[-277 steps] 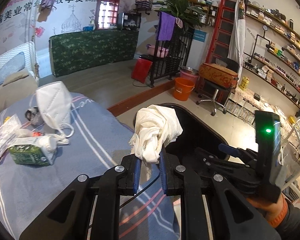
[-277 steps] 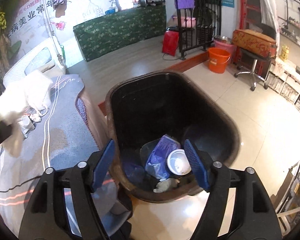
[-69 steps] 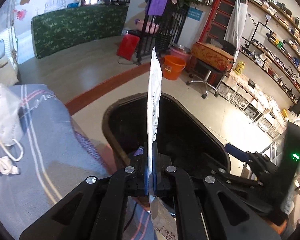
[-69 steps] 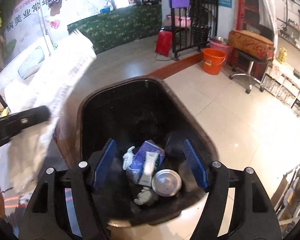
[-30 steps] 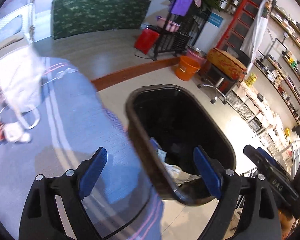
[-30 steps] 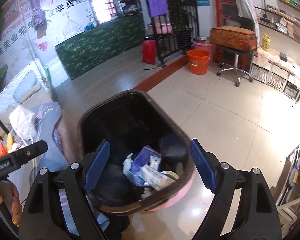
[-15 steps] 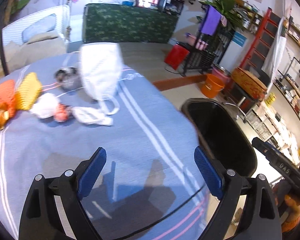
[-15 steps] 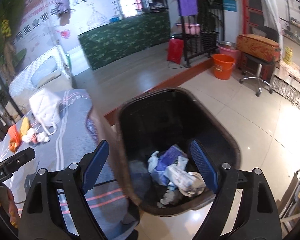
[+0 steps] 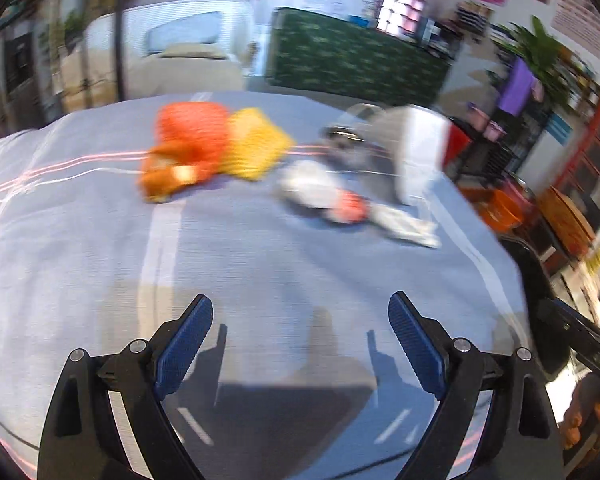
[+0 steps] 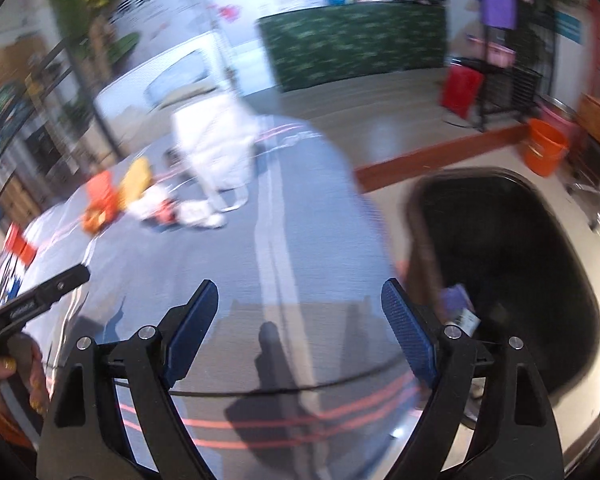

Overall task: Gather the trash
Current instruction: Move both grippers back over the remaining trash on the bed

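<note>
Our left claw [image 9: 300, 340], which pinched a wrapper over the black bin [image 10: 512, 280] moments ago, now hangs spread and empty; remaining trash, a white face mask [image 9: 416, 152] included, lies ahead on the surface [image 9: 260, 264]. Right claw [image 10: 296, 320] spread too.

Bright daylight, heavy motion blur, fisheye-warped edges.

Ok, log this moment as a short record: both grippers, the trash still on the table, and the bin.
left hand-held gripper: open, empty, over the blue cloth
right hand-held gripper: open, empty, at the table edge beside the bin
trash on table: orange bag, yellow bag, white mask, small white and red scraps
bin: black, on the floor right of the table, trash inside
image quality: motion-blurred
</note>
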